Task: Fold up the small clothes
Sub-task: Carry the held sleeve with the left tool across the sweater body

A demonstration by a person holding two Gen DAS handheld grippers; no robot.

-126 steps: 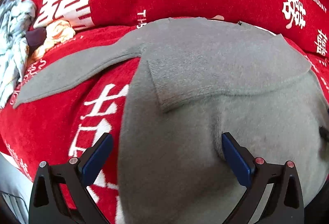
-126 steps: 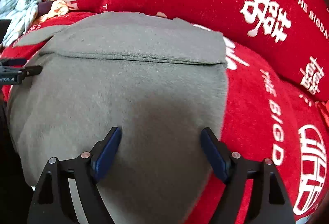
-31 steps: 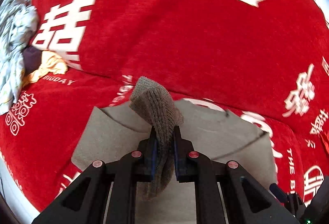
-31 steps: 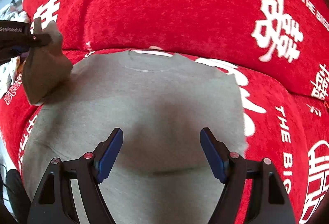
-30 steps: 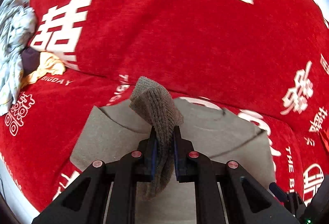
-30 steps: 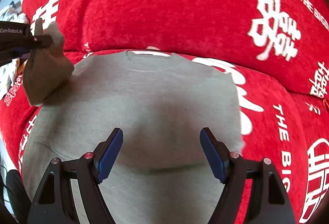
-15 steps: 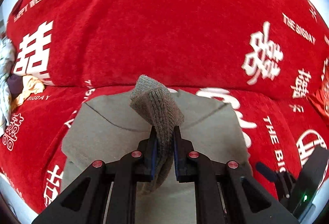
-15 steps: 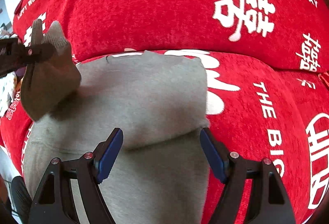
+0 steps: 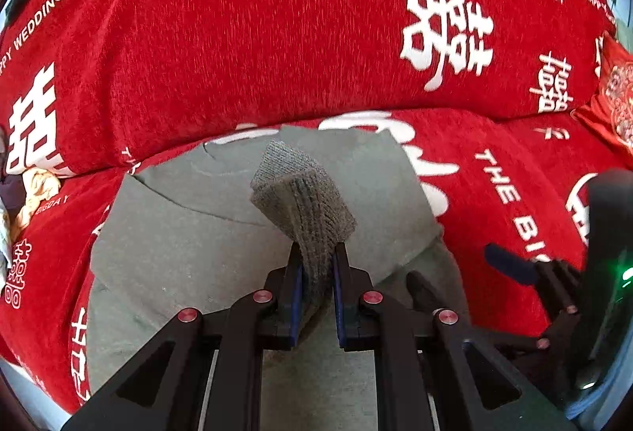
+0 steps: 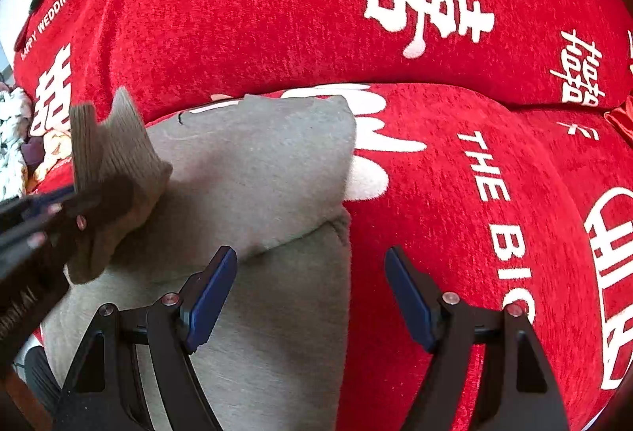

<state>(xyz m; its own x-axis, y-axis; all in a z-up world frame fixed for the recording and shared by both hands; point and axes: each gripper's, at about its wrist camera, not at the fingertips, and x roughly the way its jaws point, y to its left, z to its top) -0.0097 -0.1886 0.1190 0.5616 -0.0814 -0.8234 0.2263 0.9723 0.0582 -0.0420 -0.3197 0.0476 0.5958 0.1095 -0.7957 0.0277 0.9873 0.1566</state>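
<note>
A grey sweater (image 9: 190,241) lies partly folded on a red sofa seat; it also shows in the right wrist view (image 10: 253,169). My left gripper (image 9: 316,268) is shut on the sweater's ribbed sleeve cuff (image 9: 300,193) and holds it above the sweater's body. In the right wrist view the cuff (image 10: 114,154) and left gripper sit at the left edge. My right gripper (image 10: 310,292) is open and empty over the sweater's right edge near the fold. It appears at the right in the left wrist view (image 9: 514,268).
The red sofa cover (image 9: 277,35) with white characters rises as a backrest behind the sweater. A pile of other clothes (image 10: 16,138) lies at the far left, also seen in the left wrist view (image 9: 31,189). A red patterned cushion (image 9: 617,94) is at the far right.
The left gripper has carried the sleeve cuff to the right, over the sweater's body. The view of both grippers has swung right; the right gripper stays open.
</note>
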